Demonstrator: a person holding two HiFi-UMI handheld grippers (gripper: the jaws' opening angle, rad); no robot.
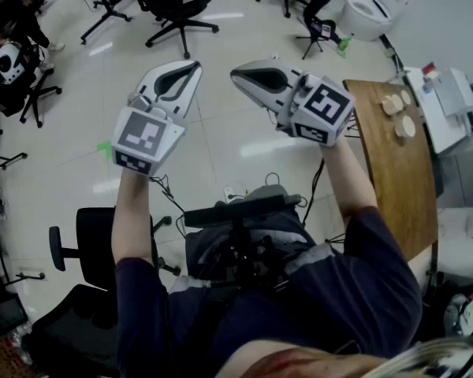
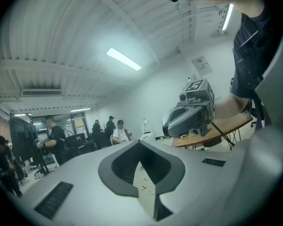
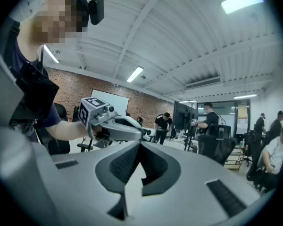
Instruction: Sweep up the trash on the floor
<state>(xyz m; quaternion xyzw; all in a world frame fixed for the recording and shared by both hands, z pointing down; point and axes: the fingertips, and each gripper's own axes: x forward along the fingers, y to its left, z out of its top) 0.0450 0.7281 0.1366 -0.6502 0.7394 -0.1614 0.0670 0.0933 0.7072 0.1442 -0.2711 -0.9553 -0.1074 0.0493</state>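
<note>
The person is holding both tools up at chest height, side by side and close to level, and neither is carrying anything. The left tongs (image 1: 194,66) are pressed fully together, tips meeting in their own view (image 2: 140,143), with nothing between them. The right tongs (image 1: 238,72) are also standing closed and empty (image 3: 140,145), their tips angling in towards the left pair, so each tool is showing in the other's view.

No broom or dustpan is showing in any view. The pale tiled floor (image 1: 221,132) is lying well below both tools. The only likely bit of litter on it is a small green scrap (image 1: 104,149), just left of the left tool and slightly nearer the person. Whether it is trash or a tape mark, and which way its long side runs, is too small to tell.

Judging from this, the left hand is sitting nearer the scrap, and both tools would need to tip steeply down to work at floor level. The wooden surface (image 1: 378,144) is standing at the right, beside the right arm. Office chairs (image 1: 177,6) are crowding the far floor.
</note>
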